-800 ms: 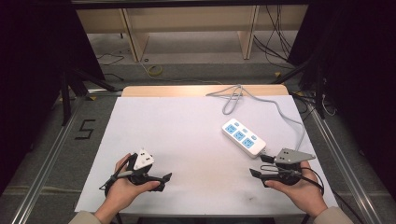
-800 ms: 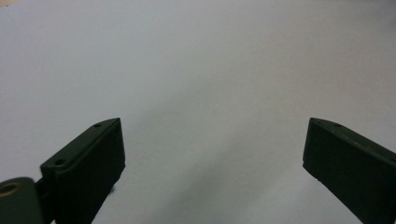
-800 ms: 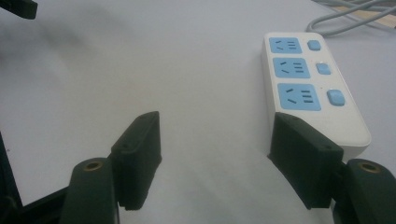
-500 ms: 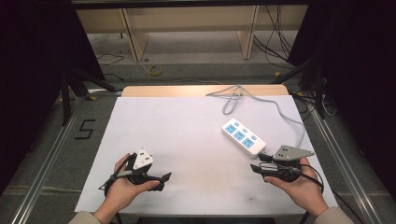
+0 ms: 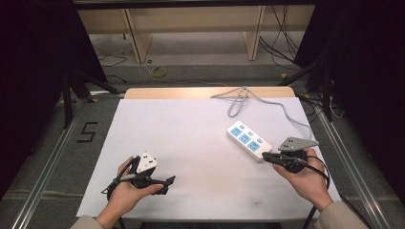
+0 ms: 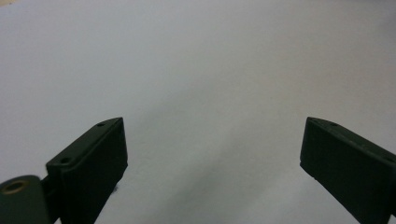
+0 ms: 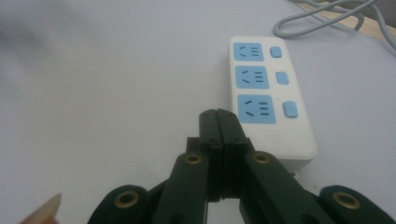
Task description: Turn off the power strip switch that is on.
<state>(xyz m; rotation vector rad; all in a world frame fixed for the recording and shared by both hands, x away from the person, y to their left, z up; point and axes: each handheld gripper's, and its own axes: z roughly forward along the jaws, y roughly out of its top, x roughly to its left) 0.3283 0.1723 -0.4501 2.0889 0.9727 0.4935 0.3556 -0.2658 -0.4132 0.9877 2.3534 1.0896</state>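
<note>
Two grippers wait: right gripper (image 5: 265, 156), jaws clenched empty, points at the near-right white plastic power strip (image 5: 249, 141), likely to press a switch; left gripper (image 6: 212, 154) gapes, idle, near-left.

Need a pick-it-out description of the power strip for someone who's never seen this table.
Start at the white table and go to its right half. The power strip lies flat there at a slant, just ahead of the shut right gripper. It is a white bar with three blue sockets, each with a blue switch beside it, and a grey cable looping from it towards the far edge.
</note>
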